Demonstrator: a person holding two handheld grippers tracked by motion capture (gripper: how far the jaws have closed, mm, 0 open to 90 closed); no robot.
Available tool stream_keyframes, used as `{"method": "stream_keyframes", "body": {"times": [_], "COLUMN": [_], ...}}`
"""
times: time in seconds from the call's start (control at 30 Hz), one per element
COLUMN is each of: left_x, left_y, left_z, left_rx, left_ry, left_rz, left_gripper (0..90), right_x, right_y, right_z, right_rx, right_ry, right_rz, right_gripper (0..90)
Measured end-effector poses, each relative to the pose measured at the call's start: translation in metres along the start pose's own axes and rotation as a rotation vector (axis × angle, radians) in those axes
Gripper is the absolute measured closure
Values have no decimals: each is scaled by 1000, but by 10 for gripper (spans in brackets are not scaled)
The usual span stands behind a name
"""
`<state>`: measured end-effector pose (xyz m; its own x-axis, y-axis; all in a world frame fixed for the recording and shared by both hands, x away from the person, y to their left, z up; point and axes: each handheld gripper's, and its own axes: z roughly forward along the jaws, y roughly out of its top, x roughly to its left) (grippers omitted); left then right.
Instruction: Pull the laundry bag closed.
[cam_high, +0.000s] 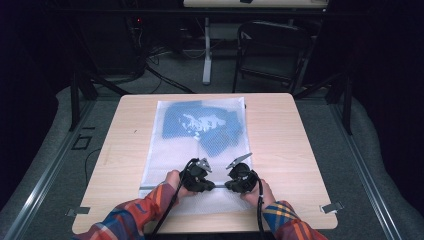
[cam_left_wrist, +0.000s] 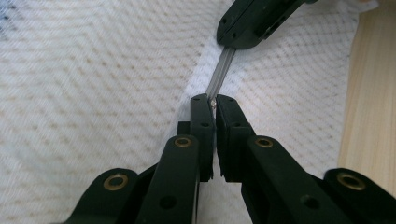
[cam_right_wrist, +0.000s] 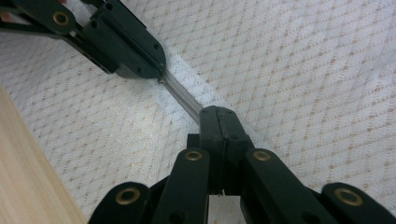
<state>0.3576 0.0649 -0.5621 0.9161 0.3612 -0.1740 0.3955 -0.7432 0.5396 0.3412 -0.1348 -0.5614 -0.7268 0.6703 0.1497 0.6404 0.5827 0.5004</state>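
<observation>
1 light wooden table (cam_high: 295, 135) carries 1 white mesh laundry bag (cam_high: 165, 150), which lies flat down the middle of it, its far end toward the back edge and its near end just in front of the person. Through the mesh at the far half shows blue cloth (cam_high: 220, 132) with a white print; how many pieces there are cannot be told. A grey zipper (cam_high: 220, 186) runs across the bag near its near end, and both hands work on it. 2 forearms in plaid sleeves (cam_high: 135, 217) come in from the bottom edge and angle inward, so the 2 tools meet almost nose to nose over the zipper. The left hand (cam_high: 176, 182) holds the left tongs (cam_left_wrist: 212, 100) low and tipped toward the right, and in the left gripper view the jaws stand together, clamped on a small metal bit at the zipper's end, seemingly the slider. The right hand (cam_high: 262, 192) holds the right tongs (cam_right_wrist: 218, 112) tipped toward the left, and in the right gripper view the jaws are pressed together on the zipper track itself. A short stretch of zipper lies bare between the 2 sets of tongs. Each tool carries 1 grey three-cornered plate on top and trails 1 black cable (cam_high: 260, 220) back along the forearm.
</observation>
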Motion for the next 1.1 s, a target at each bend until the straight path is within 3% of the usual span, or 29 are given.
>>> {"method": "stream_keyframes", "body": {"times": [0.4, 0.8, 0.97, 1.1], "left_x": [6, 7, 5, 4], "left_y": [-10, -12, -8, -6], "left_z": [-8, -7, -3, 0], "left_rx": [19, -3, -7, -12], "left_ry": [-4, -15, -21, -20], "left_rz": [-24, -42, -32, -29], "left_gripper": [863, 862, 862, 862], "right_x": [1, 3, 11, 14], "right_y": [0, 3, 8, 11], "right_z": [0, 0, -3, 1], "right_rx": [-6, 9, -37, -37], "right_ry": [-4, -20, -16, -4], "right_rz": [-9, -18, -38, -37], "right_gripper": [900, 900, 900, 900]}}
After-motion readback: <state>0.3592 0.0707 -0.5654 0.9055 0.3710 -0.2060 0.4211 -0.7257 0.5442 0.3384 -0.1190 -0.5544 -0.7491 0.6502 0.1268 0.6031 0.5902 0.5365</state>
